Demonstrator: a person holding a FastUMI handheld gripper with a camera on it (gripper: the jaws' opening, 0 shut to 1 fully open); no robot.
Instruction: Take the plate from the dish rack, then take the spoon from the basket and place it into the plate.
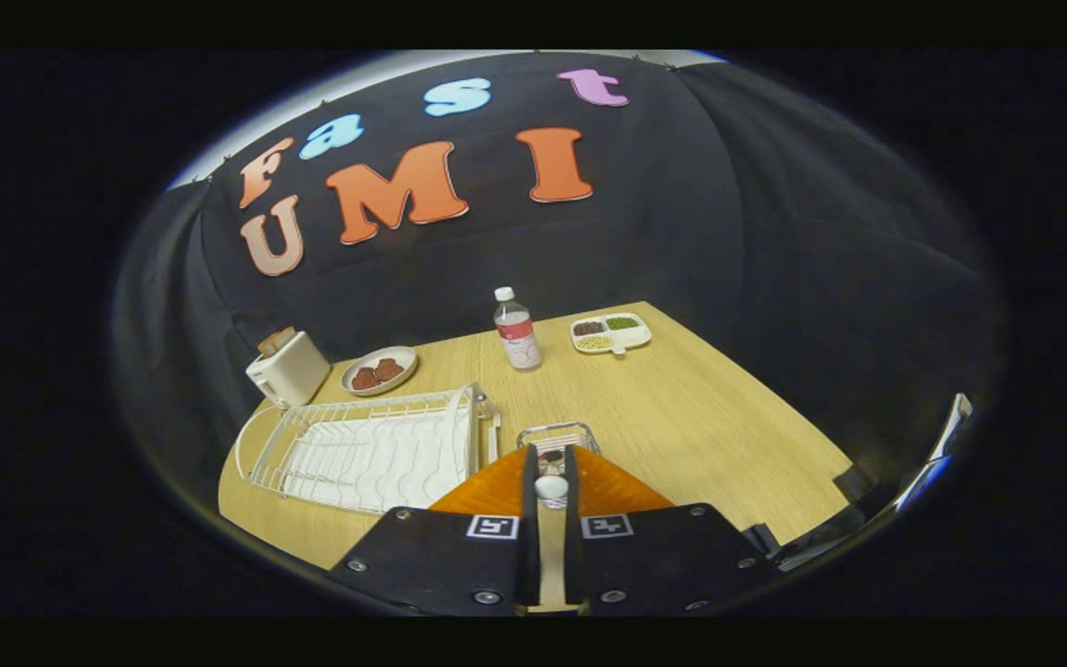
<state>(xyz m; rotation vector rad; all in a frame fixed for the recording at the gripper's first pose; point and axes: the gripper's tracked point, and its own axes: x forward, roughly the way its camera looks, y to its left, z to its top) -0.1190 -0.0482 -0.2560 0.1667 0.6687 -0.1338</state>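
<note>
Gripper nearest cam: two black fingers close together, narrow gap, w/ a white spoon caught between them near the tips. Fingers look clamped on spoon; its rounded glossy end faces cam. Square black-and-white markers sit on the gripper's flat black blocks.

Under the fingers, an orange plate, ribbed surface, lies flat on the table; it shows on both sides of the fingers. Spoon is held above plate, roughly over its middle.

L to R across the light wood-grain table: white toaster at far left back corner, boxy, smooth. Next, small round dish w/ brown pieces on it. In front of those, white wire rack, long slotted tray, just left of plate. Small wire basket, chrome mesh, just beyond fingertips, touching or nearly touching plate's far edge. Further back, clear plastic bottle, upright, white cap, red label. Right of it, white divided tray w/ three compartments of brown, green, yellow bits.
</note>
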